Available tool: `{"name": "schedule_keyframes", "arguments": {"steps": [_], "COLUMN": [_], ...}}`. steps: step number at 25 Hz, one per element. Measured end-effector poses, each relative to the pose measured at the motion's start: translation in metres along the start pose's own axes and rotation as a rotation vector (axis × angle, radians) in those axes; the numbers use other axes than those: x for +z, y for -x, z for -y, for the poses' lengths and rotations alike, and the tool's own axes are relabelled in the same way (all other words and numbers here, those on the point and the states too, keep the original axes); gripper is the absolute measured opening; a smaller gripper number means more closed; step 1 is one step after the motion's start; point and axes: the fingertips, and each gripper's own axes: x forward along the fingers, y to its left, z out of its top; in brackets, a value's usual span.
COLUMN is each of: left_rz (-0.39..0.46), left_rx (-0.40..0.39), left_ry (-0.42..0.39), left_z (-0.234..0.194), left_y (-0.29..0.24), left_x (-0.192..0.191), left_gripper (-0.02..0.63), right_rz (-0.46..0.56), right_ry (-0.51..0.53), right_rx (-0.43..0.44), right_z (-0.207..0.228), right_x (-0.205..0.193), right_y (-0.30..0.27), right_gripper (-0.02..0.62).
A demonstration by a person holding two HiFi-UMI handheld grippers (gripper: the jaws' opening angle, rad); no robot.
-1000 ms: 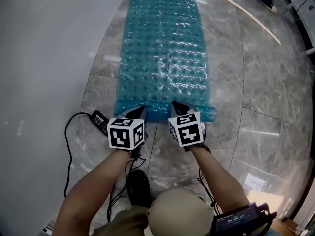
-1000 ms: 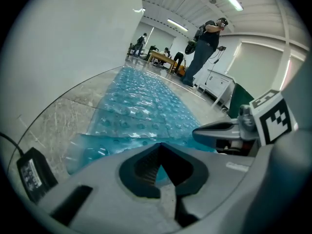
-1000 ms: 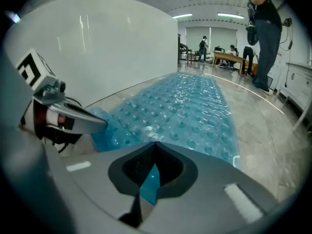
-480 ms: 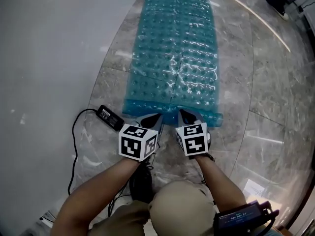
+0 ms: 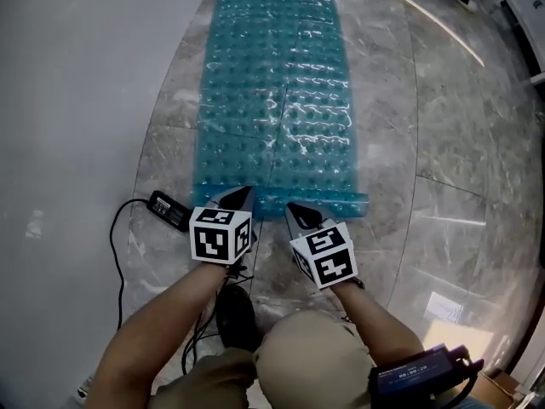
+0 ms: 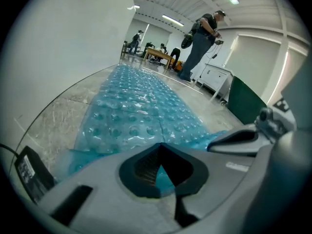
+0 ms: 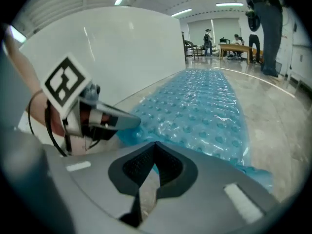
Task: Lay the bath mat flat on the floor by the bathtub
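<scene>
In the head view, our bath mat (image 5: 277, 92) lies stretched lengthwise on the marble floor (image 5: 443, 143), close along the white tub side (image 5: 77, 100) to its left. Only its near edge looks curled. In the left gripper view, our left gripper (image 6: 160, 145) has its jaws pressed together, pinching that near edge. In the right gripper view, our right gripper (image 7: 155, 143) is closed too, at the same edge, though we cannot confirm that it grips the mat. We judge the task nearly done: what is left is to flatten the lip and let go.

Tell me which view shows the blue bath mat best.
Head view: it shows the bath mat nearly whole from above, bumps and outline clear. Both gripper views look low along it, foreshortened, its near edge partly hidden.
</scene>
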Motion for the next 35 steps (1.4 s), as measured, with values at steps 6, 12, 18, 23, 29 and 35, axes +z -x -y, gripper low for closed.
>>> {"name": "schedule_keyframes", "arguments": {"steps": [6,12,18,23,29,35], "left_rz": [0.004,0.001,0.042,0.098,0.110,0.147], "left_rx": [0.026,0.055,0.044,0.012,0.014,0.017], "left_ry": [-0.069,-0.206,-0.152,-0.117,-0.130,-0.059], "left_z": [0.008,0.008,0.010,0.013,0.037,0.038], "left_y": [0.001,-0.002,0.001,0.012,0.072,0.151], "left_x": [-0.030,-0.037,-0.044,-0.046,-0.070,-0.099], "left_gripper": [0.005,0.005,0.005,0.005,0.006,0.006], "right_rz": [0.009,0.028,0.081,-0.063,-0.073,-0.028], "right_ry": [-0.064,-0.225,-0.186,-0.114,-0.053,-0.043], "right_rx": [-0.070,-0.126,-0.184,-0.220,-0.208,-0.258], "right_z": [0.020,0.017,0.025,0.036,0.006,0.010], "right_x": [0.003,0.006,0.014,-0.011,-0.055,-0.062], "right_y": [-0.002,0.034,0.017,-0.020,-0.006,0.003], "right_gripper": [0.006,0.006,0.006,0.006,0.005,0.005]}}
